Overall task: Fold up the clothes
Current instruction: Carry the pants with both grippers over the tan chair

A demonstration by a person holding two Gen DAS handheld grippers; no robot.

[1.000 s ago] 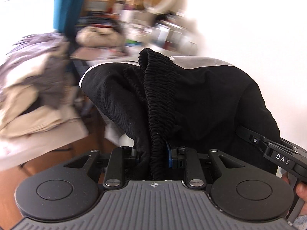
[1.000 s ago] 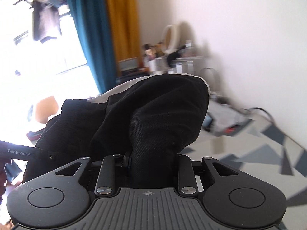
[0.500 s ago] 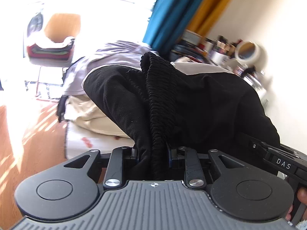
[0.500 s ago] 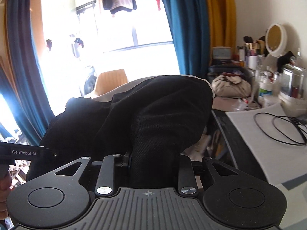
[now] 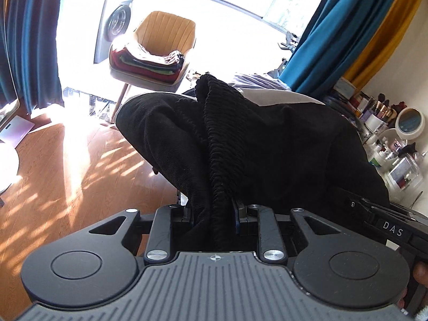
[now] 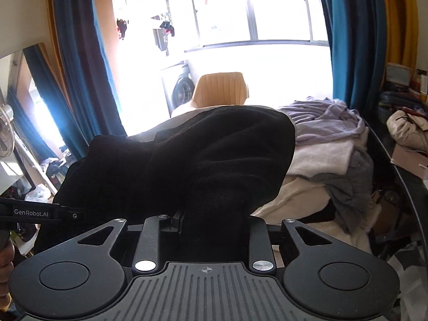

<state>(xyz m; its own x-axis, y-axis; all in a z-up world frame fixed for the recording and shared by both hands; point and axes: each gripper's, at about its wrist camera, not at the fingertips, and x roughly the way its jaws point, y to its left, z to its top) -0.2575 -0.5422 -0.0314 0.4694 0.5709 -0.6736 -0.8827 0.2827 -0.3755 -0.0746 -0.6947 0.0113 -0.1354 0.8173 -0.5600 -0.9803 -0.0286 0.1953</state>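
Note:
A folded black garment [image 5: 267, 144] with a ribbed elastic band [image 5: 216, 133] hangs in the air between both grippers. My left gripper [image 5: 214, 211] is shut on the ribbed band end. My right gripper [image 6: 211, 219] is shut on the other bunched end of the same black garment [image 6: 203, 160]. The fabric drapes over the fingers and hides the fingertips in both views. The right gripper's body shows at the right edge of the left wrist view [image 5: 393, 230].
An orange chair [image 5: 163, 37] holds a stack of folded clothes [image 5: 149, 64] across the wooden floor [image 5: 67, 165]. A pile of unfolded clothes [image 6: 329, 147] lies to the right. A cluttered vanity shelf [image 5: 388, 123] stands far right. Blue curtains [image 6: 80, 61] flank the window.
Both grippers have swung left together with the black garment, from facing the wall and desk to facing the window, the chair and the clothes pile. The grips have not changed.

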